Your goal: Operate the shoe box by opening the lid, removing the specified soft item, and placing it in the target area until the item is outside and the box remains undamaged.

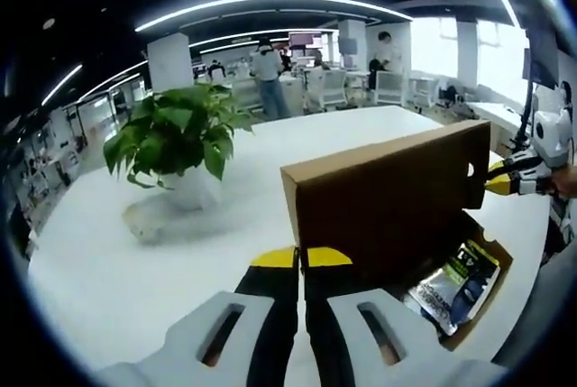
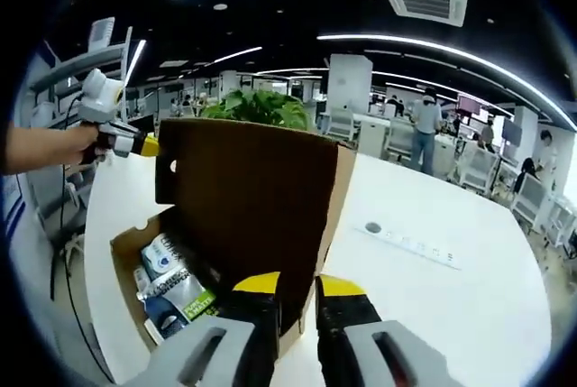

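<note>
Between the yellow-tipped jaws of the left gripper [image 1: 301, 259] almost no gap remains; they stand nearly together with nothing held, their tips just short of the raised brown lid [image 1: 388, 193] of the shoe box [image 1: 491, 292]. Beyond and to the right of those jaws the lid stands upright, and past its lower edge the box lies open with a soft packet [image 1: 455, 286] printed in grey, black and green lying inside. At the lid's far right edge the right gripper [image 1: 505, 179] comes in, its yellow tips at that edge; whether they pinch it cannot be told from here. Left of the jaws and farther off, a potted plant [image 1: 176, 139] in a white pot stands on the white table [image 1: 108, 261]. In the right gripper view, that gripper's own jaws [image 2: 299, 286] stand a little apart with the lid's near edge [image 2: 252, 198] between or just behind them, contact unclear. Left of these jaws the open box [image 2: 126, 256] shows the packets [image 2: 171, 283], and at the lid's upper left corner the other gripper [image 2: 135, 145] is held by a hand [image 2: 77, 145]. Right of the jaws a white power strip [image 2: 410, 243] lies on the table.
</note>
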Demonstrator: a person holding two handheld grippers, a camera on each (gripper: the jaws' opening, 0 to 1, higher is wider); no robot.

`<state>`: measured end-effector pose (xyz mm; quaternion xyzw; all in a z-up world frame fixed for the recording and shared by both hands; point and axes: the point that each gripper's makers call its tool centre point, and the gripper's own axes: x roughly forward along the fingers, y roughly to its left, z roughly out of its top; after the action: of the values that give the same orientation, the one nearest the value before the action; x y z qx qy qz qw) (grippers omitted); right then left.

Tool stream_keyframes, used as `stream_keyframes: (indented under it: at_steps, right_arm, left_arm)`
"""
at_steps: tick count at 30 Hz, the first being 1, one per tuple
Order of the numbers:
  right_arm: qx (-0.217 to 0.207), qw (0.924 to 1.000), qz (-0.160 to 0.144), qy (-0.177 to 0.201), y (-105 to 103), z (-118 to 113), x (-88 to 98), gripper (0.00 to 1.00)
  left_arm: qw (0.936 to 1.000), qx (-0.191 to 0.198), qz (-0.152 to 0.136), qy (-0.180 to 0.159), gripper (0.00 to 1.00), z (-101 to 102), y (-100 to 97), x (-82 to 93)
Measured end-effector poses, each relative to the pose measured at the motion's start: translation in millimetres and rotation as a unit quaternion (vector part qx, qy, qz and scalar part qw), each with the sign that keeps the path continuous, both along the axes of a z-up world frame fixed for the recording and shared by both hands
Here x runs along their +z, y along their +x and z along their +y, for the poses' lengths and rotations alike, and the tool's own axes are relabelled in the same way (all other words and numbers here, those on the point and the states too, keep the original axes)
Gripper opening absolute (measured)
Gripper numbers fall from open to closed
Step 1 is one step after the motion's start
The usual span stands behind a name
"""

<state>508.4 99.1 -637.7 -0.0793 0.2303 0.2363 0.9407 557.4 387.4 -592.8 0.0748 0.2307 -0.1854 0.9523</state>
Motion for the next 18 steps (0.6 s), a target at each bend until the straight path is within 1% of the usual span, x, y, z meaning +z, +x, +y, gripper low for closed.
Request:
stream_keyframes:
  at_steps: [9, 12, 15, 16, 18]
  right_arm:
    - [-0.016, 0.9995, 0.025, 0.005, -1, -3, -20.3, 0.06]
    - [-0.022, 0.9994, 0.027, 0.008, -1, -4, -22.4, 0.05]
    - [-0.032, 0.9991, 0.026, 0.008, 1, -7, -23.2, 0.0]
    - [-0.035, 0.999, 0.026, 0.002, 2, -11, -23.9, 0.0]
    - [-0.035, 0.999, 0.026, 0.004, 3, -11, -23.2, 0.0]
  left_arm:
    - [1.0, 0.0, 0.003, -0.003, 0.0, -2, 3.8, 0.1]
    - [1.0, -0.001, 0.004, -0.003, 0.0, -2, 6.0, -0.2]
    - [1.0, -0.001, 0.003, -0.004, 0.0, -2, 7.4, -0.5]
    - [1.0, -0.002, 0.002, -0.004, 0.0, -3, 8.1, -0.5]
    - [1.0, -0.003, 0.0, -0.004, 0.0, -3, 8.2, -0.3]
